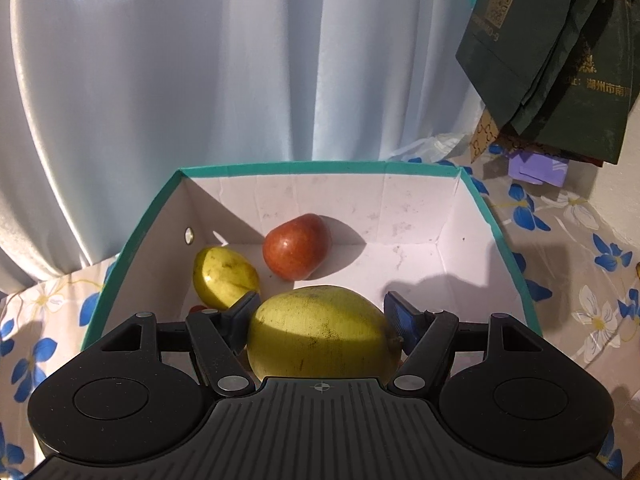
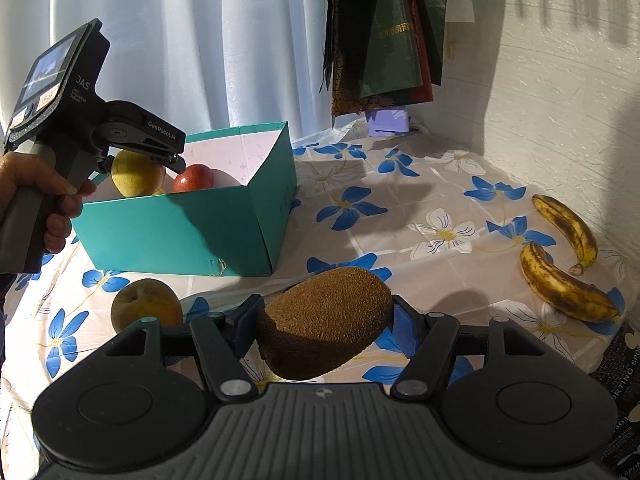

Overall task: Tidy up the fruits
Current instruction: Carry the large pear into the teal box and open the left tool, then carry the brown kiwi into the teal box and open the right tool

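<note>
The left gripper (image 1: 320, 312) grasps a yellow mango (image 1: 320, 332) above the teal box (image 1: 132, 240), beside an apple (image 1: 296, 246). The right gripper (image 2: 326, 320) clenches a kiwi (image 2: 324, 316) over the flowered tablecloth (image 2: 400, 216).

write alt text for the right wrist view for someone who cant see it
The right gripper grips a brown kiwi above a floral tablecloth. Ahead to the left, the left gripper holds a yellow mango over an open teal box; two spotted bananas lie to the right.
</note>
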Motion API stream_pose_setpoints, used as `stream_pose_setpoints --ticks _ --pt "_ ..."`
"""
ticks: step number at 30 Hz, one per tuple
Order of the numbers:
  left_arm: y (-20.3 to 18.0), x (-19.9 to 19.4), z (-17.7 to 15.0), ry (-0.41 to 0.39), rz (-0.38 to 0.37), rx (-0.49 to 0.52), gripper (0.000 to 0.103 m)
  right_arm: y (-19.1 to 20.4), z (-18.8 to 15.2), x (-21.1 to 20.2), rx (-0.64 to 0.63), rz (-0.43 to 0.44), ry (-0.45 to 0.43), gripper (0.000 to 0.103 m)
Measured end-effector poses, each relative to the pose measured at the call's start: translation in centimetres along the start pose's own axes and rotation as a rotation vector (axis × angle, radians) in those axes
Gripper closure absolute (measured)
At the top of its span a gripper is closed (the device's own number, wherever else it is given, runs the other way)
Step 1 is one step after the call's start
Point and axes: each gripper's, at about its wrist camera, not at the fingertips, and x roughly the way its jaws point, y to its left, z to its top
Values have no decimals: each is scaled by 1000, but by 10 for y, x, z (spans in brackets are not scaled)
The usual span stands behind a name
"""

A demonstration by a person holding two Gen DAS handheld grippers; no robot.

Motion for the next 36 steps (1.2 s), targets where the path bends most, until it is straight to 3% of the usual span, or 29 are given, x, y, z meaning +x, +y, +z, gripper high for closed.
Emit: stream_pose_setpoints --ticks 14,21,29,31,35,36 --pt "5 51 -15 148 80 0 30 -5 2 -1 15 -20 2 36" --pt "4 62 -15 174 120 23 30 -4 4 1 14 -20 1 36" --pt "20 58 -9 179 103 -43 36 -4 6 -1 16 -33 -16 36" --pt "24 55 -8 173 86 -60 31 -4 6 -2 13 -34 -20 36" --pt "20 41 -7 135 59 -57 7 -2 5 -3 15 -31 -21 36" --pt "18 34 -7 118 50 -51 6 -2 4 -3 16 -31 -21 36"
